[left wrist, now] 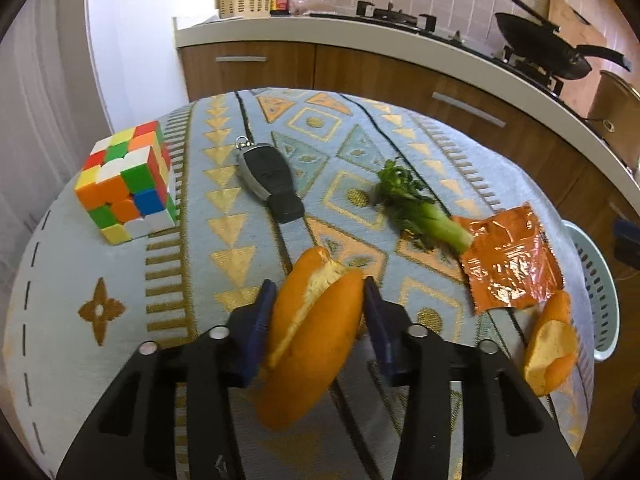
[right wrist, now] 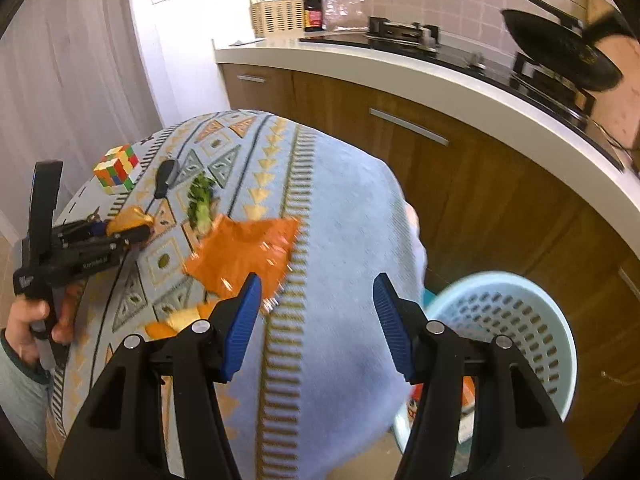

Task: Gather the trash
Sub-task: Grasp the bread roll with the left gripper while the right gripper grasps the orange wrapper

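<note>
My left gripper [left wrist: 320, 292] is shut on a large orange peel [left wrist: 312, 344] just above the patterned tablecloth [left wrist: 120, 264]; it also shows in the right wrist view [right wrist: 128, 228] with the peel [right wrist: 130, 218]. A second orange peel [left wrist: 550, 352] lies at the table's right edge. An orange foil wrapper [left wrist: 508, 260] and a green vegetable stalk [left wrist: 424, 208] lie beside each other. My right gripper [right wrist: 316, 300] is open and empty above the table's right side, with the wrapper [right wrist: 244, 256] just beyond its left finger. A light-blue perforated basket [right wrist: 516, 320] stands on the floor to the right, holding some trash.
A Rubik's cube [left wrist: 128, 188] and a black car key [left wrist: 272, 180] lie on the table's left half. A kitchen counter [left wrist: 400, 40] with wooden cabinets, a stove and a black pan [left wrist: 548, 48] runs behind the table.
</note>
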Demonstrator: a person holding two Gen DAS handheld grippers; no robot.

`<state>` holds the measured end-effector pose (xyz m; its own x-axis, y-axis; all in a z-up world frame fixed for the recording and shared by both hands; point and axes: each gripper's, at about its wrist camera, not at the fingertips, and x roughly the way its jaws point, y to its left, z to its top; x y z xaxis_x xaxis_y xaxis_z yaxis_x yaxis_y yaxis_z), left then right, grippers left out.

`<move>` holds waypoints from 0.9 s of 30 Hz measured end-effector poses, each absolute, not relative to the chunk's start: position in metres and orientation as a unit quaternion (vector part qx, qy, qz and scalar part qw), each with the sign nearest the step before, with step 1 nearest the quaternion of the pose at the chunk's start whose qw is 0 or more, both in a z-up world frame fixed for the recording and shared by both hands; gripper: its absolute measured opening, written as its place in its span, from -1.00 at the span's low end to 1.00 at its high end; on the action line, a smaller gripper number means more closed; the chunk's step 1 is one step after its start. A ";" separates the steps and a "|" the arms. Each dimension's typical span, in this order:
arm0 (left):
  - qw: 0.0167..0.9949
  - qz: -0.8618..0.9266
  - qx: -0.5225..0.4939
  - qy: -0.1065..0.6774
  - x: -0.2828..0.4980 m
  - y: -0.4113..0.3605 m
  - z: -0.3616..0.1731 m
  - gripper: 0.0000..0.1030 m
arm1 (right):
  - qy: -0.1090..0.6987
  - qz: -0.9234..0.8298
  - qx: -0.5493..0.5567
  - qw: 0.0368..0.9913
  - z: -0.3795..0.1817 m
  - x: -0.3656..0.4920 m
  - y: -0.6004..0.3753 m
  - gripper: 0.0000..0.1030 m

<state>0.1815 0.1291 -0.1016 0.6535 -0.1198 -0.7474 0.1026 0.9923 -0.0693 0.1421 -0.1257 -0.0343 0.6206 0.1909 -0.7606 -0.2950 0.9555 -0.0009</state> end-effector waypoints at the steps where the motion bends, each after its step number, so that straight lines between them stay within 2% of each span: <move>1: 0.913 -0.060 -0.013 0.403 0.178 0.130 -0.102 -0.37 | 0.416 0.140 -0.064 0.896 -0.035 0.147 -0.120 0.06; 2: 0.916 -0.059 -0.020 0.397 0.176 0.131 -0.101 -0.45 | 0.418 0.147 -0.064 0.894 -0.036 0.151 -0.113 0.06; 4: 0.920 -0.062 -0.050 0.383 0.171 0.138 -0.099 -0.50 | 0.423 0.166 -0.065 0.888 -0.039 0.161 -0.096 0.06; 13: 0.930 -0.063 -0.140 0.334 0.155 0.170 -0.093 -0.50 | 0.453 0.121 -0.062 0.881 -0.076 0.197 -0.078 0.06; 15: 0.930 -0.065 -0.140 0.334 0.156 0.170 -0.093 -0.49 | 0.475 0.127 -0.040 0.870 -0.088 0.207 -0.085 0.14; 17: 0.930 -0.065 -0.139 0.334 0.156 0.169 -0.093 -0.49 | 0.488 0.144 -0.015 0.861 -0.094 0.213 -0.088 0.32; 21: 0.930 -0.068 -0.143 0.330 0.153 0.171 -0.094 -0.48 | 0.498 0.166 -0.011 0.851 -0.101 0.214 -0.077 0.32; 22: 0.930 -0.068 -0.145 0.331 0.154 0.172 -0.095 -0.48 | 0.496 0.167 -0.019 0.852 -0.100 0.212 -0.072 0.21; 25: 0.930 -0.069 -0.148 0.330 0.154 0.173 -0.095 -0.48 | 0.484 0.164 -0.038 0.859 -0.096 0.205 -0.062 -0.39; 27: 0.930 -0.070 -0.147 0.330 0.154 0.173 -0.095 -0.48 | 0.477 0.161 -0.040 0.863 -0.092 0.202 -0.062 -0.47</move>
<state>0.1539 0.1729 -0.0948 0.7728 -0.2270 -0.5927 0.0327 0.9469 -0.3199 0.2016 -0.0616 -0.0925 0.4937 0.2396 -0.8360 -0.3166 0.9448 0.0838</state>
